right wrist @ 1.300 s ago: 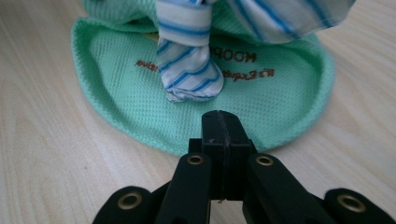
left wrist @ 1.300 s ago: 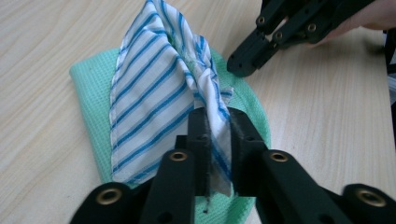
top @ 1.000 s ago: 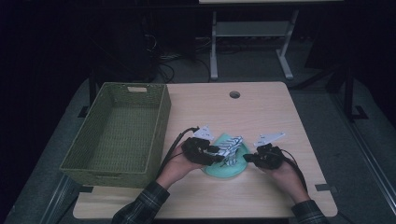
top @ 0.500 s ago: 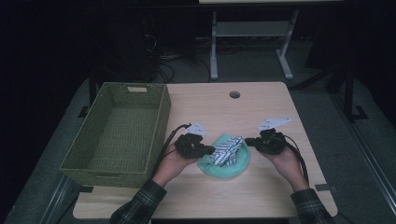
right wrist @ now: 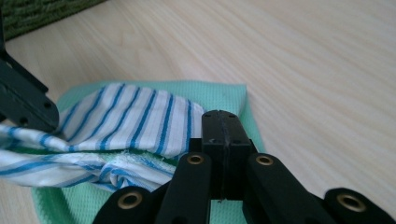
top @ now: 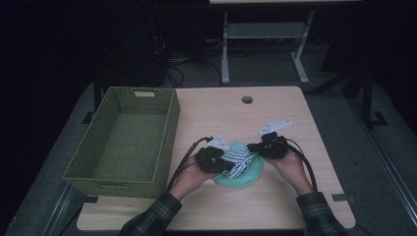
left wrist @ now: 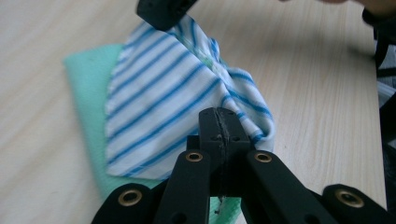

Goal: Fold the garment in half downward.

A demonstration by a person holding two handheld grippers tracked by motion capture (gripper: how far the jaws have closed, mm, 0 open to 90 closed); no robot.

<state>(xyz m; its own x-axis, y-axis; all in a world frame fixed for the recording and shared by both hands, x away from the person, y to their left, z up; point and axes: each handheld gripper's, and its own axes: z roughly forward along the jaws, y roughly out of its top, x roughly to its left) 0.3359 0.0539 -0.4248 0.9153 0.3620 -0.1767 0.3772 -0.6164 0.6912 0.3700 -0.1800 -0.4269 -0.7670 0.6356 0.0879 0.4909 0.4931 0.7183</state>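
Both the left gripper (left wrist: 218,122) and right gripper (right wrist: 222,125) are clamped on opposite edges of that soft blue-striped white cloth (left wrist: 159,107), lying on a flat mint-green cloth (top: 239,174) near the table's front middle, looks light and floppy, so pinching edges seems right.

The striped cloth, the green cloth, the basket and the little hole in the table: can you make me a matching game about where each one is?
Things:
1. striped cloth
2. green cloth
3. basket
4. hole

Places:
A. on the left of the table, nothing in it
B. near the table's far edge
C. pinched by the left gripper and the right gripper
D. flat on the table, under another cloth

Pairs: 1-C, 2-D, 3-A, 4-B
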